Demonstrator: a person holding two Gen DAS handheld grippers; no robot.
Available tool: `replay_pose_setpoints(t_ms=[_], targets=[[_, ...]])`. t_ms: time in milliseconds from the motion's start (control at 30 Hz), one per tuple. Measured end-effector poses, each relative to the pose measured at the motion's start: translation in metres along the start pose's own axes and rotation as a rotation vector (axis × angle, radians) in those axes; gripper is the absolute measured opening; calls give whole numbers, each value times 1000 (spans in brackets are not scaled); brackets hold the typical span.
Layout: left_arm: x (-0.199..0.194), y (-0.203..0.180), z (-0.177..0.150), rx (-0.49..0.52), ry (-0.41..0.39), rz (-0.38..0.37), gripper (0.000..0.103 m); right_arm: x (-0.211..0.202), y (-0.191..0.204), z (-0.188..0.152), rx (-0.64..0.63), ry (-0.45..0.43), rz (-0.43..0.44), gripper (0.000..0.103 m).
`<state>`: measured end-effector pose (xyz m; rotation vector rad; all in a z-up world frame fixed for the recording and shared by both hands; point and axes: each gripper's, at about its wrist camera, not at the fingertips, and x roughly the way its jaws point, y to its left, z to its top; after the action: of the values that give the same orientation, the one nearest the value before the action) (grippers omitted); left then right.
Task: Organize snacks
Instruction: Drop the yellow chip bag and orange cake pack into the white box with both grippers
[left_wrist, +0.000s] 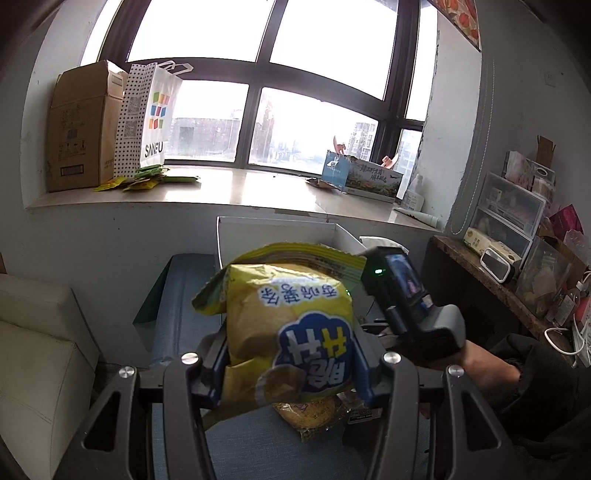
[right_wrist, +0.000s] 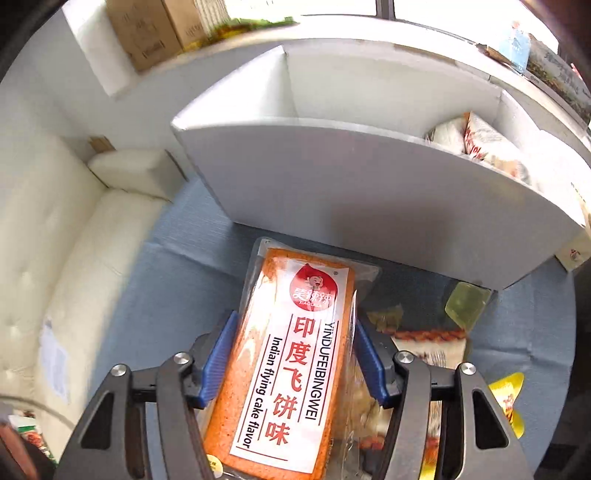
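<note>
Just short of the white divided box (right_wrist: 369, 184), both grippers carry a snack; left gripper (left_wrist: 290, 363) has its jaws clamped on a yellow chip bag (left_wrist: 288, 325), puffy, held upside down, top seal leaning toward the box's near wall; right gripper (right_wrist: 291, 358) has its jaws closed on the long sides of an orange flying-cake pack (right_wrist: 291, 362), flat, label up, its far end almost at the foot of the box's front wall, lower than the rim.

Inside the box, the right compartment already holds pale wrapped snacks (right_wrist: 476, 142); the left compartment looks empty as far as the view reaches; to the right of the box front, loose items lie on the blue cloth (right_wrist: 147, 280): a green wrapped piece (right_wrist: 467, 302), a yellow packet (right_wrist: 508, 406), others too blurred to name.

Step in hand, as I judge it: get each held snack over the rim and drop it by type. Doing it well: raise the cake pack clear of the front wall before moving forward, else its leading edge hits the wall and twists in the jaws; keep it level; release only once fully past the rim. Chip bag is air-filled and slippery, so grip stays light, no squeezing; go one at a time, since the right gripper's body sits just beside the bag in the left view and the two could collide over the box.
</note>
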<state>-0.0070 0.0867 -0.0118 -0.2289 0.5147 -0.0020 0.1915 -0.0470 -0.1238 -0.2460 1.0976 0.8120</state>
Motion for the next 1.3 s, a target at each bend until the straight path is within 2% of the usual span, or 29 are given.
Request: replay_pose_setpoints(t_ms=[133,267,367,500,633,767,900,1067,1100,1133,1167,1200,1300], targets=[[14,1,1,-19,28,-21,57,-62,-6,-30,-14,-179,43,66],[31,-3,10,-45,47,-59,57,-112,-16,-53,5,-321,47,66],[46,-9,22,-41,57,-76,57,-140,-30,-51,36,-390,48,66],[76,-11,53,-42,66,-98,57,-157,-50,-28,72,-439,42,66],[123,-9,95,-18,89,-93,57,-151,-71,24,123,-457,84,66],[180,5,128,16,127,-43,57,-123,-101,90,192,-460,128,66],[227,25,142,8,178,-31,58,-83,-122,138,234,-402,108,66],[262,46,141,23,238,2,60,-48,-119,168,242,-345,79,67],[267,50,140,16,255,5,64,-41,-119,171,254,-331,88,72],[270,55,138,0,264,15,84,-36,-120,175,264,-317,106,87],[272,60,135,-14,274,28,97,-33,-121,177,285,-313,108,93],[272,64,132,-23,273,40,103,-33,-122,178,303,-328,111,102],[267,67,125,-24,290,71,103,-39,-121,180,299,-364,112,103]])
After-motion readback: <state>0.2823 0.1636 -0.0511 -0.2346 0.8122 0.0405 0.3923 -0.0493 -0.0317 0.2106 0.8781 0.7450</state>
